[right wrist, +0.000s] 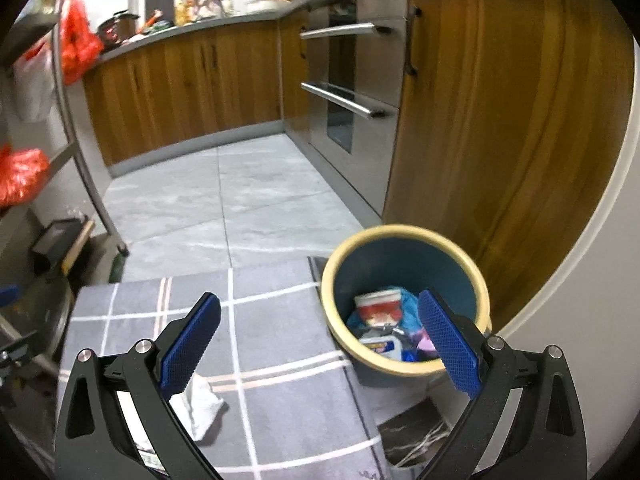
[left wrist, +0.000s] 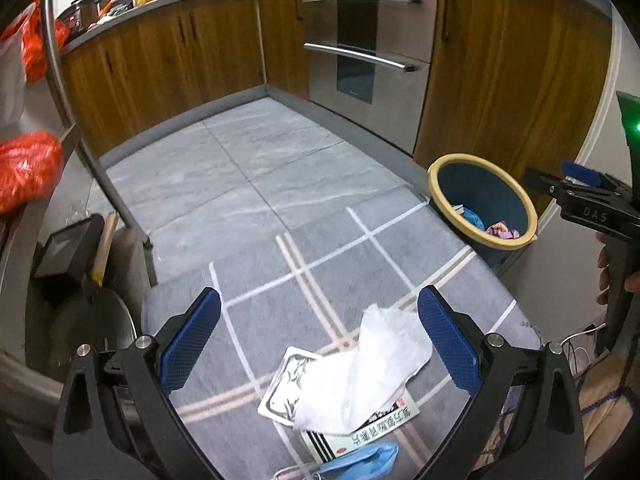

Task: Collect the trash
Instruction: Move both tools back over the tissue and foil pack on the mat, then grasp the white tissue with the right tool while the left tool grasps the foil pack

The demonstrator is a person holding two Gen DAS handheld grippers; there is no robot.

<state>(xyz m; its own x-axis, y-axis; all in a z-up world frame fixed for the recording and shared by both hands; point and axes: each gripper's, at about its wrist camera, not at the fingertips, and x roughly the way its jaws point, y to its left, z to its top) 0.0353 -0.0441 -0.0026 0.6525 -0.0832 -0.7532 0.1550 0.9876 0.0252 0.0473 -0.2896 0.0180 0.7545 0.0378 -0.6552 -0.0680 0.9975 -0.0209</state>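
A grey checked rug (left wrist: 320, 272) lies on the grey tiled floor (left wrist: 224, 168). Wooden cabinets (left wrist: 168, 60) flank a steel oven (left wrist: 368, 40). Orange plastic bags (left wrist: 28, 168) hang on a metal rack (left wrist: 80, 136) at left.

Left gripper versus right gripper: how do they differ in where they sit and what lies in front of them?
The left gripper hangs above the white tissue and printed packet on the grey checked mat; the right gripper sits near the yellow-rimmed bin. Loose trash lies between the left gripper's fingers; trash already in the bin shows between the right gripper's fingers. Both are open and hold nothing.
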